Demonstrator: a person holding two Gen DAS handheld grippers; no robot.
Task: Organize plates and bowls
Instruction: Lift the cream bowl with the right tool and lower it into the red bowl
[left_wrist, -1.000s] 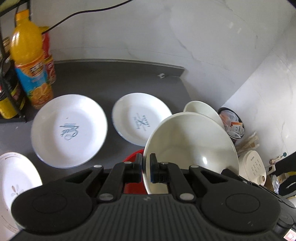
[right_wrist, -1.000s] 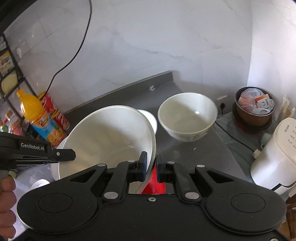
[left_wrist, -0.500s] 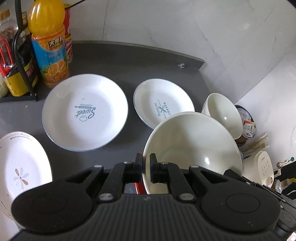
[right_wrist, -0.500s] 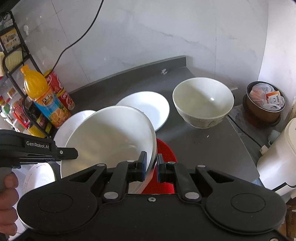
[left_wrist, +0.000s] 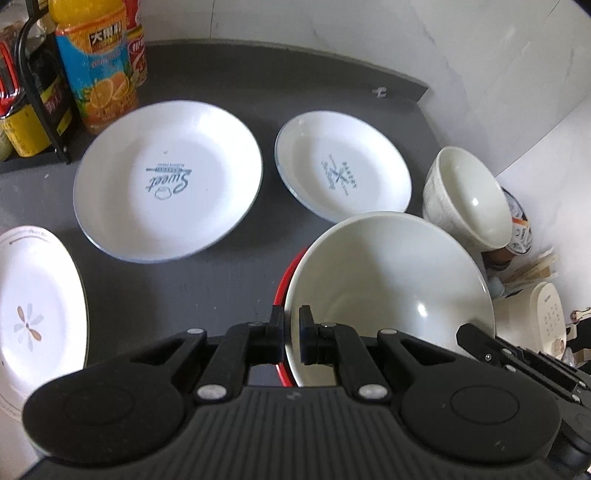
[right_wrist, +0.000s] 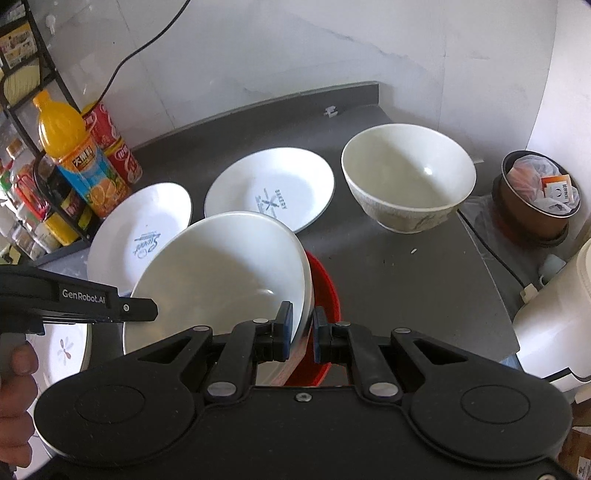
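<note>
Left wrist view: the left gripper (left_wrist: 291, 334) had its jaws pinched on the near rim of the wide bowl (left_wrist: 388, 295), tilted above a red bowl (left_wrist: 286, 266) on the counter (left_wrist: 207, 273). From the right, the right gripper (right_wrist: 302, 334) clamped the same bowl's opposite rim. Beyond sat the big plate (left_wrist: 168, 181), the small plate (left_wrist: 343, 171) beside it, and the deep bowl (right_wrist: 408, 182) further right. A flower plate (left_wrist: 37, 314) lay at the left edge.
</note>
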